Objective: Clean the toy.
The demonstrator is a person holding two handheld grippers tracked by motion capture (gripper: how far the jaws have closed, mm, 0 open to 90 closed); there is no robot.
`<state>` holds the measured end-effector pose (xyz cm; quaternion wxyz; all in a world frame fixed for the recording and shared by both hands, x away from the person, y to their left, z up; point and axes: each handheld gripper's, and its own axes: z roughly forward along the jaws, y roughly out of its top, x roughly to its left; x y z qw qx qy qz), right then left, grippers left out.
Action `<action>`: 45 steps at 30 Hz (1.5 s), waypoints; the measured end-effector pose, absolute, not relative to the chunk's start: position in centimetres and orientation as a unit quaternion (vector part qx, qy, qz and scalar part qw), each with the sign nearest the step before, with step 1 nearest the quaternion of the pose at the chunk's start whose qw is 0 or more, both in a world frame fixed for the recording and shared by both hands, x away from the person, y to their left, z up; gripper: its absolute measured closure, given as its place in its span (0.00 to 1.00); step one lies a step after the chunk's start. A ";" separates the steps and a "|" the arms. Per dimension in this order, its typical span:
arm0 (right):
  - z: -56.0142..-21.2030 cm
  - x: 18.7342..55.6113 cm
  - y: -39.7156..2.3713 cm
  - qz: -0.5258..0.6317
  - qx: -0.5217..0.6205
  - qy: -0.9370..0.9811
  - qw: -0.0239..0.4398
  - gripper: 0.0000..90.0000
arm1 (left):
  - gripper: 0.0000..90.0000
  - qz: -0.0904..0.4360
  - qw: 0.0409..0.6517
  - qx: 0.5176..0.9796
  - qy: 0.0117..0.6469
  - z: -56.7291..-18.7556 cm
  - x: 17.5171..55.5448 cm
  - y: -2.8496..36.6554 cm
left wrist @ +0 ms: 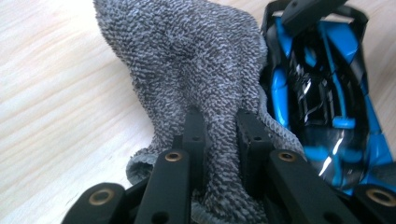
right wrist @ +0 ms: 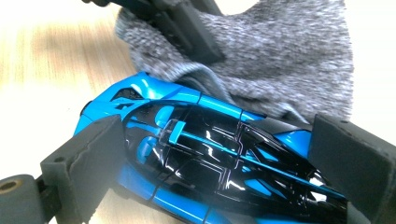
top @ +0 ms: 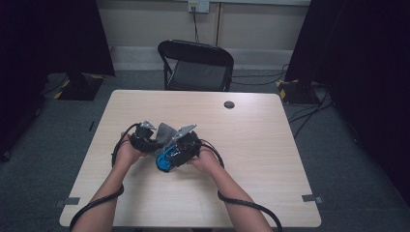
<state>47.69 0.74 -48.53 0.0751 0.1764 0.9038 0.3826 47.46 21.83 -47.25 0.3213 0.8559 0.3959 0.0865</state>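
Two tools meet mid-surface, toward its near edge: left tool [left wrist: 219,140] pinches the cloth [left wrist: 196,70], right tool [right wrist: 224,158] clamps the car [right wrist: 224,154]. Risk: the smooth car could slip sideways under wiping pressure, or the cloth pull free.

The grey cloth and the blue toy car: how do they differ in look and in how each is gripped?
The grey cloth is soft, matt and knitted; the blue toy car is hard and glossy, blue with black. The cloth is bunched and pinched between the left gripper jaws set close together; the car lies between the right gripper jaws set wide, one at each side. Both are over the wooden table, touching each other.
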 end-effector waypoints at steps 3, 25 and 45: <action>-48.5 47.7 0.7 0.382 0.177 0.904 0.075 0.04 | 0.85 0.086 0.323 0.854 0.398 -47.3 47.2 22.1; -48.5 47.7 0.8 0.381 0.176 0.904 0.075 0.04 | 0.85 0.085 0.330 0.844 0.413 -47.5 42.9 25.5; -48.5 47.6 0.8 0.381 0.177 0.904 0.077 0.04 | 0.84 0.072 0.344 0.821 0.450 -46.9 40.0 29.4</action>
